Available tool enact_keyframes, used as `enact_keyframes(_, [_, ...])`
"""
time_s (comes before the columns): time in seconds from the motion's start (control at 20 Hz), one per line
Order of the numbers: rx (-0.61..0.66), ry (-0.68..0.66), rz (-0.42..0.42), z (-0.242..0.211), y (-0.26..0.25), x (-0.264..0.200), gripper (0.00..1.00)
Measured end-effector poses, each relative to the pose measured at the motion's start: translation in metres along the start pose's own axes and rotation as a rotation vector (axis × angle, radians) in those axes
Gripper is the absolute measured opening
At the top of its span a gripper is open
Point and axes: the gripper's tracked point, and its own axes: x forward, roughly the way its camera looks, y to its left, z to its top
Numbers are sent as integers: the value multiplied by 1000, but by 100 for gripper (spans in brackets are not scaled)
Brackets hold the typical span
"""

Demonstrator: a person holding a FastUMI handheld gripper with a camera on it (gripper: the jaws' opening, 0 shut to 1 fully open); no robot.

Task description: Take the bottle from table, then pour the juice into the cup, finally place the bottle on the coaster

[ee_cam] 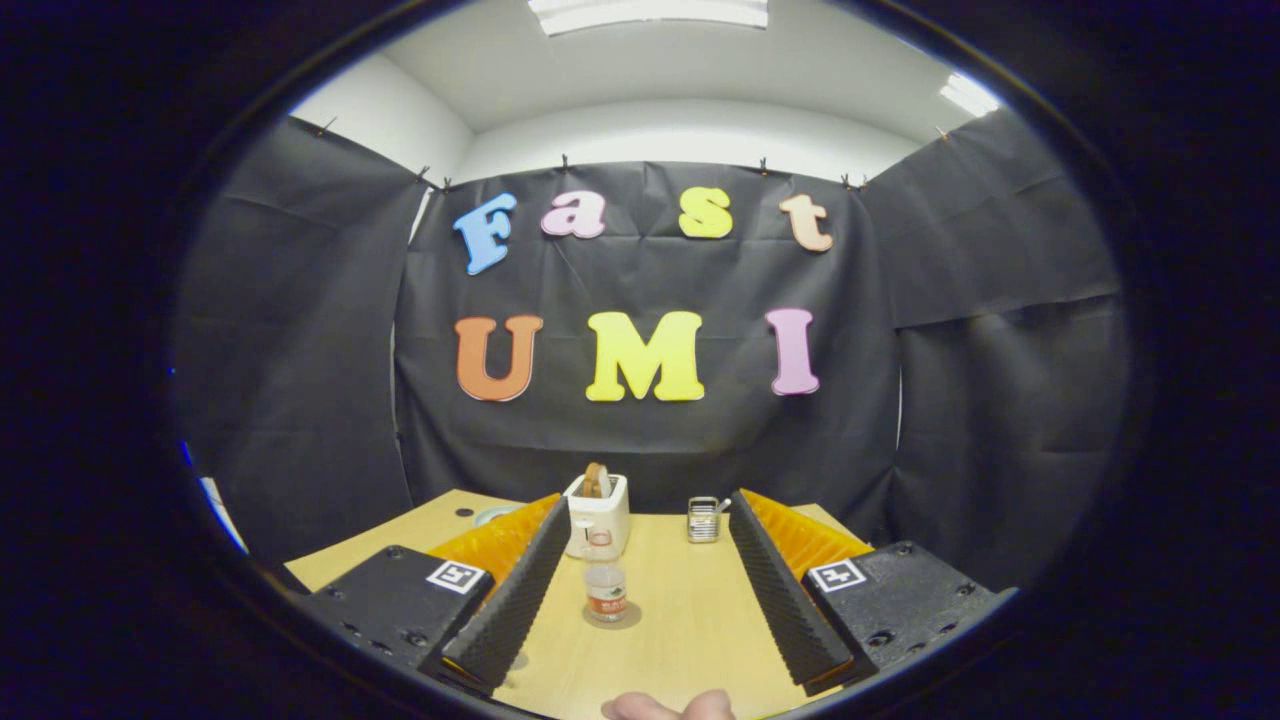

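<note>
Your gripper (640,600) hangs with its fingers spread wide and nothing between the pads. The small clear bottle (605,590) stands upright on the wooden table (690,630), between the fingers and just ahead. Beyond it stand a white toaster (598,515) and a small metal rack (704,520).

Ceiling panels (648,12) above me light the booth evenly and brightly. My worktop (690,610) shows only soft shadows. The fisheye bends the edges strongly, and the centre stays sharp.
</note>
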Motion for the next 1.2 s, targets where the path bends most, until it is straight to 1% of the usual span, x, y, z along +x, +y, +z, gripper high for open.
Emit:
enact_keyframes(0.15, [-14, -26, -12, 4, -5, -29, 100])
enact_keyframes(0.3, [-3, -57, -34, 7, -12, -55, 100])
enact_keyframes(0.55, [-37, -102, -52, 19, -9, -83, 100])
enact_keyframes(0.75, [-22, -97, -55, 18, -8, -80, 100])
enact_keyframes(1.05, [5, -102, -114, 14, -26, -73, 100])
enact_keyframes(1.2, [7, -107, -113, 12, -24, -72, 100])
